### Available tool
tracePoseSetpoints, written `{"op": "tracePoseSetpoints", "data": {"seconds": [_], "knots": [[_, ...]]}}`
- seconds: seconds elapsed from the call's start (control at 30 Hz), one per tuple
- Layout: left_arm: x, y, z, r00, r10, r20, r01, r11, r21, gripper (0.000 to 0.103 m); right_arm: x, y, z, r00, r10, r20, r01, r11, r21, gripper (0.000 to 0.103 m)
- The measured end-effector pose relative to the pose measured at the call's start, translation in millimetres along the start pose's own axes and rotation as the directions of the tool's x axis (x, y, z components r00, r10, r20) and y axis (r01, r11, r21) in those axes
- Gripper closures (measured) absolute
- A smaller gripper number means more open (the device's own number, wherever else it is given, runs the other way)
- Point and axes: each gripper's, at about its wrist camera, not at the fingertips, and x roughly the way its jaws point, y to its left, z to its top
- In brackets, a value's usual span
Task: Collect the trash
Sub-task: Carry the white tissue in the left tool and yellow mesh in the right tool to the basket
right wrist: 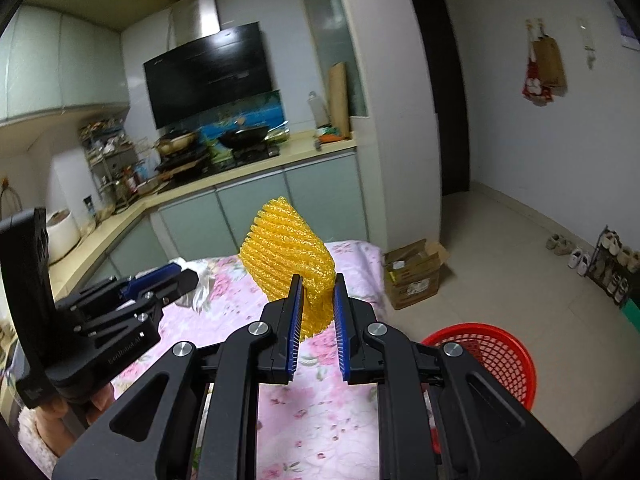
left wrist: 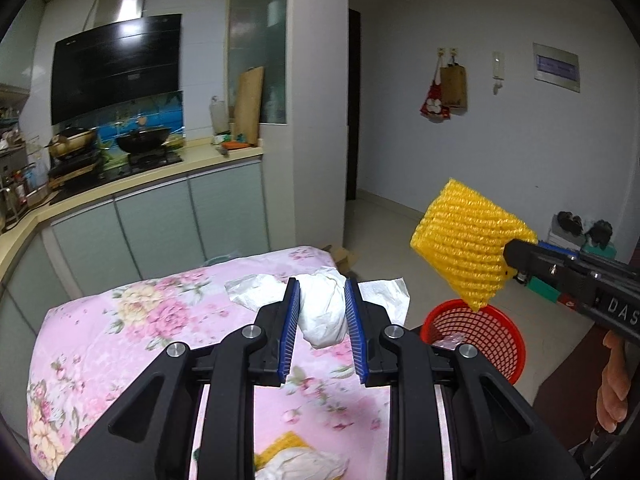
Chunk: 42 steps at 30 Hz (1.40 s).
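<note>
While we hold both pieces of trash above the floral tablecloth [left wrist: 120, 320], our left gripper [left wrist: 322, 292] pinches a crumpled white paper wad [left wrist: 324, 312], and our right gripper [right wrist: 317, 286] clamps a ribbed yellow foam net [right wrist: 286, 256] near the red mesh basket [right wrist: 500, 356].

Dim indoor light, bowed fisheye edges

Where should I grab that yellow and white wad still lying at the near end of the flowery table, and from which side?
Judging by the left wrist view, take the leftover wad across its raised white crumpled middle, coming down from above: it lies low on the floral tablecloth, so a sideways approach would likely snag cloth. Both grippers are full now, so drop those loads first.
</note>
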Motion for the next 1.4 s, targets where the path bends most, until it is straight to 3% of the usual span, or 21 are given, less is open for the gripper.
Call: {"op": "tracePoseSetpoints", "data": {"seconds": [0.4,0.8,1.1,1.4], "knots": [[23,-44,6,0.997,-0.076,-0.021,0.077,0.996,0.052,0.081,-15,-38,-1,0.996,-0.081,0.031,0.078,0.994,0.081,0.088],[65,-92,6,0.983,-0.164,-0.079,0.172,0.980,0.103,0.081,-11,-86,-19,0.981,-0.192,-0.015,0.191,0.964,0.184,0.088],[115,-130,-14,0.949,-0.256,-0.185,0.280,0.953,0.116,0.081,9,-128,-45,0.951,-0.282,-0.126,0.306,0.914,0.265,0.088],[167,-160,-41,0.906,-0.277,-0.320,0.330,0.936,0.124,0.081,48,-163,-76,0.896,-0.335,-0.292,0.417,0.861,0.292,0.088]]}}
